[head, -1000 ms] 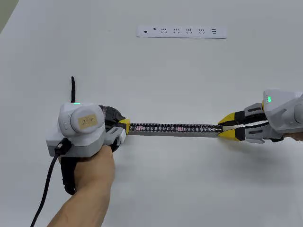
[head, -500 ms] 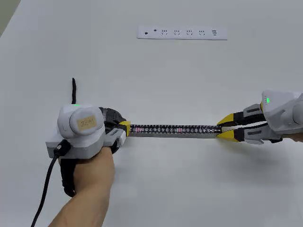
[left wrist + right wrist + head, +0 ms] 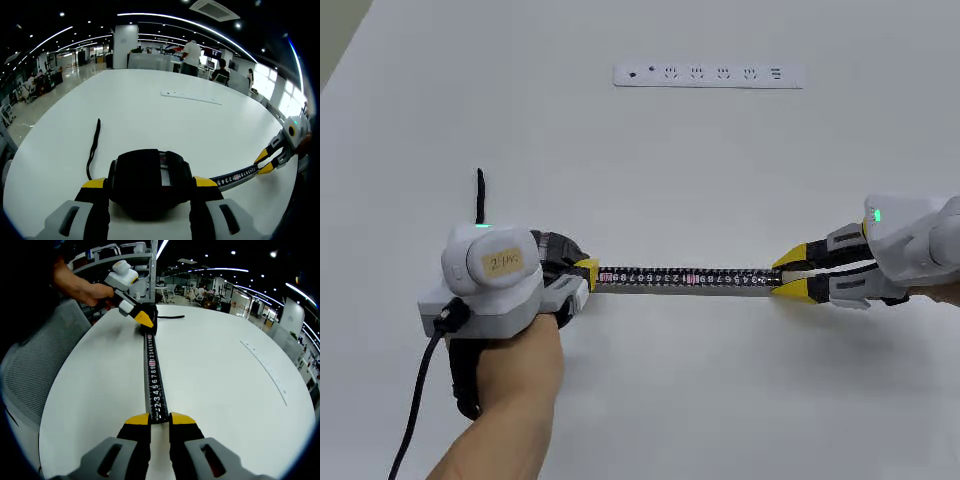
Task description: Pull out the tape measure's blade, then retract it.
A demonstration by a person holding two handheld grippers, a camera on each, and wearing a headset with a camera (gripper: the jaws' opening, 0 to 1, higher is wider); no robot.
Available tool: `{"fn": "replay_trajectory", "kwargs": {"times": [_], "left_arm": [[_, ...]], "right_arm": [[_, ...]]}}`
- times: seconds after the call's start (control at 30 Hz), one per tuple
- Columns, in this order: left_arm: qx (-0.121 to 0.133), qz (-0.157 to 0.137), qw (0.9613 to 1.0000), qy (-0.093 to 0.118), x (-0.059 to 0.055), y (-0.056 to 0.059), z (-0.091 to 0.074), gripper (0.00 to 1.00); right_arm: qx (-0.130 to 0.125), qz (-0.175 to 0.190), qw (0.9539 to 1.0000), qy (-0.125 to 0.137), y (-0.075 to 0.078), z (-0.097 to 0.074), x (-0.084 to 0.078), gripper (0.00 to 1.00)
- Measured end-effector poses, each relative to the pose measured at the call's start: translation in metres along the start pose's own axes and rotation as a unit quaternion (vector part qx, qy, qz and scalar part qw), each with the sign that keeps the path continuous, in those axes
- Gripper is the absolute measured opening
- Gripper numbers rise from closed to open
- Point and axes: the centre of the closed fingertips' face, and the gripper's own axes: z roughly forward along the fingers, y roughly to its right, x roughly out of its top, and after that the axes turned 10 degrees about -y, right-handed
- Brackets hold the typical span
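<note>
The left gripper squeezes the black tape measure tight, near the front edge of the desk. The right gripper pinches the tip of the blade, pulled out flat between them. The right gripper is a tiny bit closer to the left one than a second ago, so the blade looks a little shorter.

Head view overhead, gripper views opposed along blade
</note>
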Motion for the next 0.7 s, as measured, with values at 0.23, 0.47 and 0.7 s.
{"fn": "replay_trajectory", "kwargs": {"times": [0.23, 0.47, 0.7], "left_arm": [[-0.002, -0.002, 1.0, -0.001, -0.0002, 0.0001, -0.0002, 0.62], [-0.003, -0.005, 1.0, -0.001, -0.0003, -0.0003, -0.0002, 0.62], [-0.004, -0.006, 1.0, -0.002, -0.0007, 0.0002, -0.0004, 0.62]], "right_arm": [[0.0, 0.001, 1.0, 0.0, -0.0002, 0.0008, 0.0008, 0.12], [0.001, 0.0, 1.0, 0.003, -0.0013, 0.002, 0.0047, 0.12], [0.002, 0.0, 1.0, 0.005, -0.0019, 0.0034, 0.008, 0.12]]}}
